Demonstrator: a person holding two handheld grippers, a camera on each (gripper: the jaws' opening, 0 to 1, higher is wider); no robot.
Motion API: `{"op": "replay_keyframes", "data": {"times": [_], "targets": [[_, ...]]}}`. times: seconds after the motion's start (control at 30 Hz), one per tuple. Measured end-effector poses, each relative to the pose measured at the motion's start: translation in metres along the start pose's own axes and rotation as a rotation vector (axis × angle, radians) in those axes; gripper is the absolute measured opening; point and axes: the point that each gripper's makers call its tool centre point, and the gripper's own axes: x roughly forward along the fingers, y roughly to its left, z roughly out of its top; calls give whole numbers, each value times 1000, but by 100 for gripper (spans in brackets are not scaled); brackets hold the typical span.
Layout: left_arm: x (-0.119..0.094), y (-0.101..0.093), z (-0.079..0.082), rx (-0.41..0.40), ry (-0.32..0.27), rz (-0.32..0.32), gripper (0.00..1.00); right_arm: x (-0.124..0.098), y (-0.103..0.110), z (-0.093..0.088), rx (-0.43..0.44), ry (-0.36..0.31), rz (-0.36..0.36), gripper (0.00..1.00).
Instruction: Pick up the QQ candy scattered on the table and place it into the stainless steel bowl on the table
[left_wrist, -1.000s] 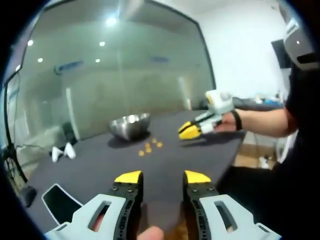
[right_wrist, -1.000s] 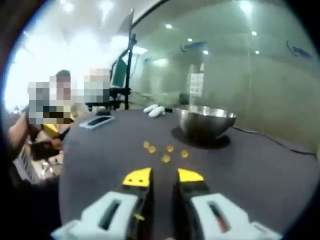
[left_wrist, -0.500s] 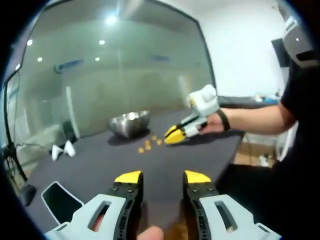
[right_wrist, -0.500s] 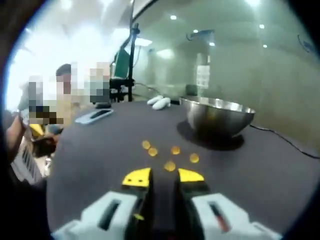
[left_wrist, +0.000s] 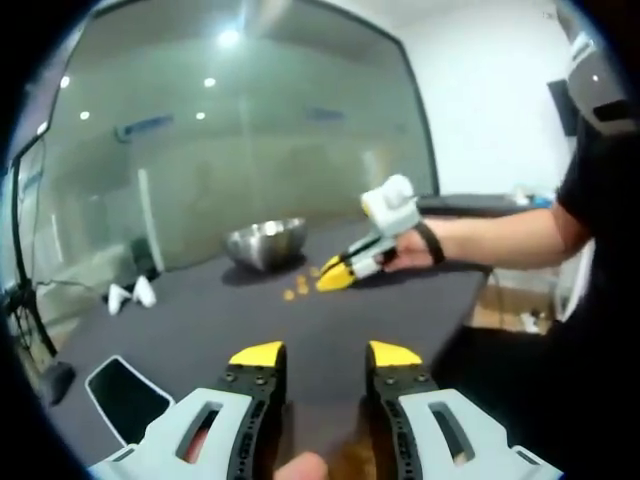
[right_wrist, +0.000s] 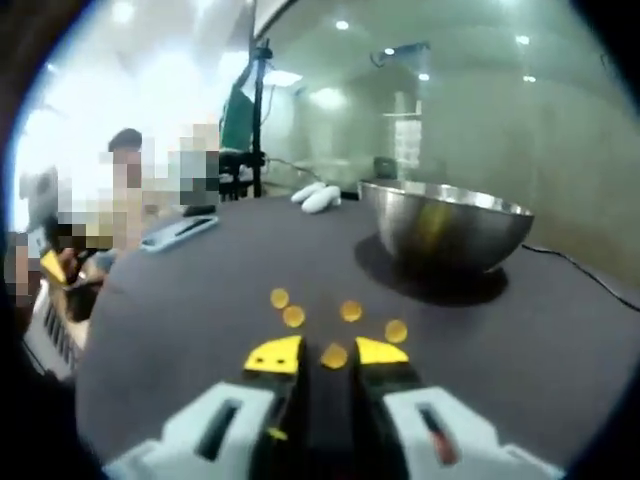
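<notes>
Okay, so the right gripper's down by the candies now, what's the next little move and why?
Probably ease the right gripper forward and down, then close on the nearest candy. Its jaws stand open with that candy lying between the yellow tips, still loose on the dark table, and the stainless steel bowl sits just beyond the other candies.

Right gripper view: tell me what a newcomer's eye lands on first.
The shiny steel bowl stands out at upper right on the dark table. Next come the orange candies scattered in front of it. One candy lies just ahead of the right tool, in line with the gap between its yellow tips.
</notes>
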Motion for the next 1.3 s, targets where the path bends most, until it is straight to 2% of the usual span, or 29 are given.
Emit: {"op": "replay_keyframes", "data": {"times": [0.1,0.2,0.5,0.7,1.0,1.13,1.3], "targets": [[0,1,-2,-1,4,4,33,0,0,0,-5,-5,-3,18],[0,2,-3,-2,7,5,33,0,-2,0,-12,-5,-7,10],[2,1,-2,2,10,4,33,0,-3,0,-19,-7,-2,10],[2,-1,0,16,18,2,33,0,-3,1,10,-3,4,10],[3,-1,0,19,23,3,33,-3,-2,3,-22,-5,-20,10],[3,0,0,14,20,5,33,-10,0,12,-46,-26,-26,10],[3,0,1,11,17,6,33,-22,-4,36,-37,-88,-49,10]]}}
